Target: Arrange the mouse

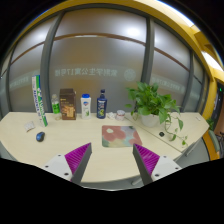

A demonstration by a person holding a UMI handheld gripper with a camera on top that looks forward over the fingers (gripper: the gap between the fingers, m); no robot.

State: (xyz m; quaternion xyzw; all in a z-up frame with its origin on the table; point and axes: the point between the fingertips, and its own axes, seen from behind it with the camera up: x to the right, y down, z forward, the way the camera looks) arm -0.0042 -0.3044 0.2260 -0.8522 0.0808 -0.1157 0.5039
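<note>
A small dark mouse (41,136) lies on the pale table (50,150) far off to the left, well beyond my left finger. A patterned pink and green mouse mat (117,134) lies just ahead of my fingers, between them. My gripper (112,158) is open and empty above the table's near part, its purple pads (80,155) spread wide apart.
Along the back stand a green and white tube (39,99), a small bottle (55,103), a brown box (68,103), a white bottle (86,105), a dark blue bottle (101,104) and a cup (121,115). A potted plant (153,101) stands at the right. A pen (37,155) lies near the mouse.
</note>
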